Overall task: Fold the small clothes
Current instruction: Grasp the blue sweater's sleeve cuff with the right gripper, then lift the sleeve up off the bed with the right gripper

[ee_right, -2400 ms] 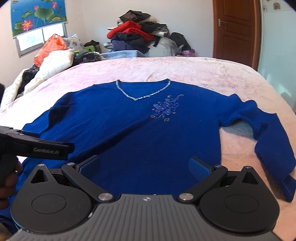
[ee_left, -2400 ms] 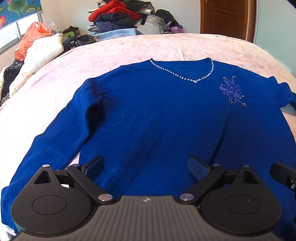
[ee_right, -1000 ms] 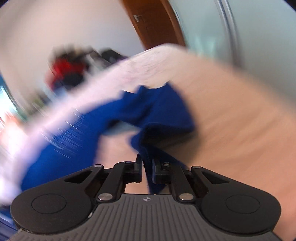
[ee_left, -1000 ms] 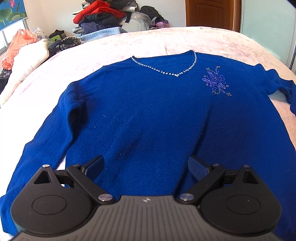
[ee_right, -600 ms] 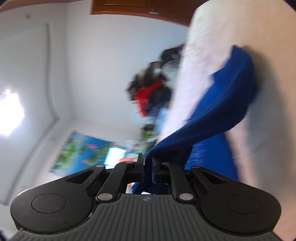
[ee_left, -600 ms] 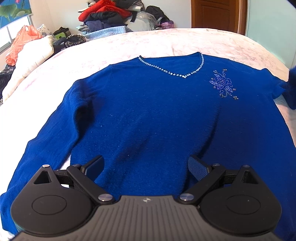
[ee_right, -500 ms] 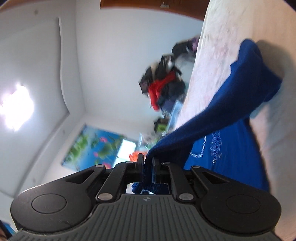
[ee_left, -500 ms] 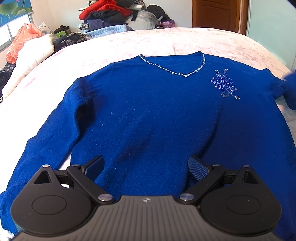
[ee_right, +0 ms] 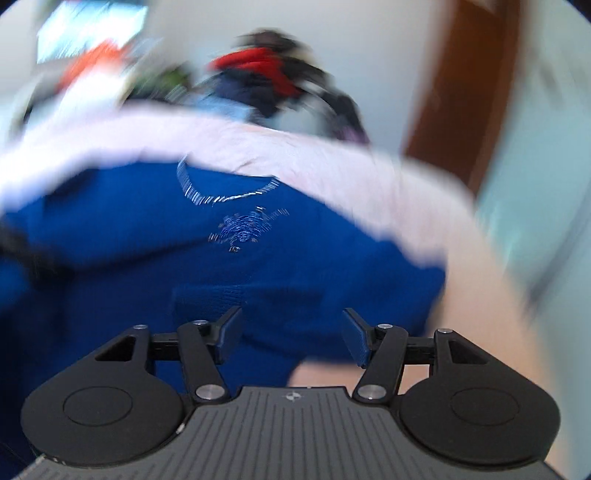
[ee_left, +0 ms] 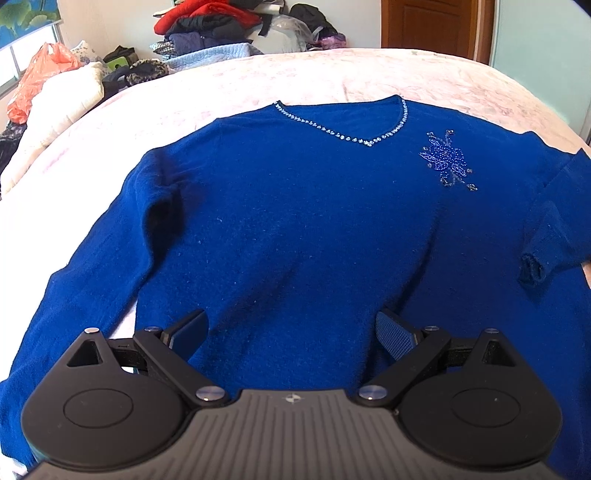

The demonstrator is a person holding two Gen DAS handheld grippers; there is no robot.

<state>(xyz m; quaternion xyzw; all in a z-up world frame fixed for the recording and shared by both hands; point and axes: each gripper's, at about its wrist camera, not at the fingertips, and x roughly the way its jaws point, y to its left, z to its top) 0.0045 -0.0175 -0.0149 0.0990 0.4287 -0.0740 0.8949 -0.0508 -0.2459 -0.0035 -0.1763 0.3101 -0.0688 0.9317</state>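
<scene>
Left wrist view: a blue sweater (ee_left: 295, 229) lies face up and flat on a bed (ee_left: 332, 77) covered in pale pink fabric. It is a fine, slightly fuzzy knit with a V-neck trimmed in small shiny beads (ee_left: 343, 136) and a beaded flower (ee_left: 445, 160) on the chest. One sleeve (ee_left: 92, 258) runs straight down beside the body; the other sleeve (ee_left: 554, 236) is folded in over the body, its open cuff (ee_left: 532, 273) resting on the knit. The left hand-held gripper (ee_left: 291, 334) hovers over the hem with its jaws spread wide and nothing between them. A pile of clothes (ee_left: 221, 26) sits beyond the bed.

Right wrist view: the picture is blurred by motion. The right hand-held gripper (ee_right: 291, 339) is over the sweater (ee_right: 184, 251) near its side edge, jaws opening, with only cloth lying below them and nothing pinched. The beads (ee_right: 221, 195) and flower (ee_right: 247, 229) show as streaks.

The knit looks light, soft and limp, so it should drape and sag from any pinch point and may stretch if pulled hard. The beadwork could snag, so it is best avoided. Good holds seem to be the straight sleeve's cuff, the shoulder seams and the hem corners, where the fabric is doubled and firmer.
</scene>
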